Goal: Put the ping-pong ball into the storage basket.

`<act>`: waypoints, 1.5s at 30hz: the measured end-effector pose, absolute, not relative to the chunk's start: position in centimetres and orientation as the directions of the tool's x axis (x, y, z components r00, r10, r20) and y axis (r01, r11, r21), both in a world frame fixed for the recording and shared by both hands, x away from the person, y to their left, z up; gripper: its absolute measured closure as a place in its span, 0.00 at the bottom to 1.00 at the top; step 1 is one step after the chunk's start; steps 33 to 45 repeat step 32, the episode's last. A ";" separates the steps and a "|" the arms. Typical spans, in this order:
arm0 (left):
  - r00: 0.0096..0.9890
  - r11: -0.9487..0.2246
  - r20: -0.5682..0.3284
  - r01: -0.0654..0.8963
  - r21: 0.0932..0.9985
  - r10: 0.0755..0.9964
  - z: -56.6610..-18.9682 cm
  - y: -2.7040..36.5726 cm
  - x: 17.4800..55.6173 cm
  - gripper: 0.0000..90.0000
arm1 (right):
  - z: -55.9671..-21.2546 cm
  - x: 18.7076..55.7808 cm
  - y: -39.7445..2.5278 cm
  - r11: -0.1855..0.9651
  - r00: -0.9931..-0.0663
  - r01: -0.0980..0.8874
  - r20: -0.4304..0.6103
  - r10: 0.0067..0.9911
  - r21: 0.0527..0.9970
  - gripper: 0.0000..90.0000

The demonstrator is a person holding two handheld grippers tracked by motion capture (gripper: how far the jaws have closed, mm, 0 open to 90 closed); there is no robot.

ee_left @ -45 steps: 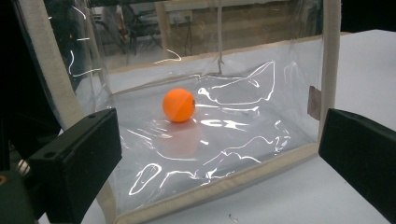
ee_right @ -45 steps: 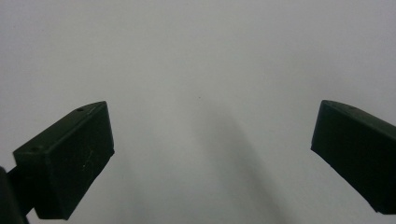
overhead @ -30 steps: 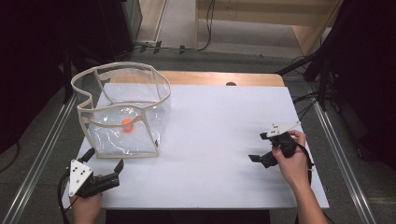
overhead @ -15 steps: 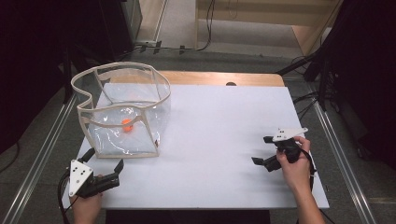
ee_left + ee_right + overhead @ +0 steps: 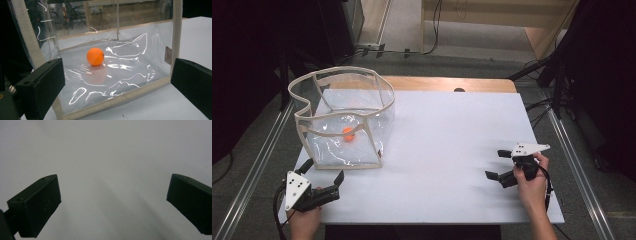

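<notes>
On a white counter (image 5: 447,150), at its near left corner, a person's left claw (image 5: 323,180) rests with its jaws spread wide and holding nothing, aimed at a clear plastic bag (image 5: 343,120) with cream fabric edging. The bag stands open-topped on the counter's left side, and an orange ball (image 5: 347,133) lies on its floor. Seen from the left gripper view, the ball (image 5: 95,56) sits on the bag's crinkled clear bottom behind the near wall, between the two black jaws as framed but well beyond them; the bag's near lower edge (image 5: 117,97) runs across just ahead of the jaw tips, and whether they touch it cannot be told. Across the counter, near its right edge, the person's right claw (image 5: 498,164) is held low, jaws likewise parted and empty, pointing left toward the middle. The right gripper view shows bare white counter (image 5: 107,157) between its jaws. The two claws are well apart.
</notes>
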State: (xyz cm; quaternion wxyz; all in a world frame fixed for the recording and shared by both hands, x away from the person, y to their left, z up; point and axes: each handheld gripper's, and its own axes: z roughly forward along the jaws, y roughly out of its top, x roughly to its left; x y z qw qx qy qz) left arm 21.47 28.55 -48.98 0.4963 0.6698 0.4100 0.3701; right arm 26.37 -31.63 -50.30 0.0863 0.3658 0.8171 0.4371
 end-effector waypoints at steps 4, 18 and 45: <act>0.389 -0.169 0.086 0.183 0.969 0.917 -49.0 28.6 21.5 0.00 | -50.6 25.9 -32.3 0.328 -0.719 0.505 0.180 0.671 0.798 0.00; 0.376 -0.156 0.078 0.182 0.971 0.923 -49.0 28.7 21.4 0.00 | -50.8 23.2 -36.9 0.141 -0.697 0.421 0.219 0.683 0.896 0.00; 0.379 -0.149 0.087 0.137 0.979 0.921 -49.1 28.9 20.8 0.00 | -52.0 21.7 -35.9 0.120 -0.683 0.402 0.210 0.700 0.908 0.00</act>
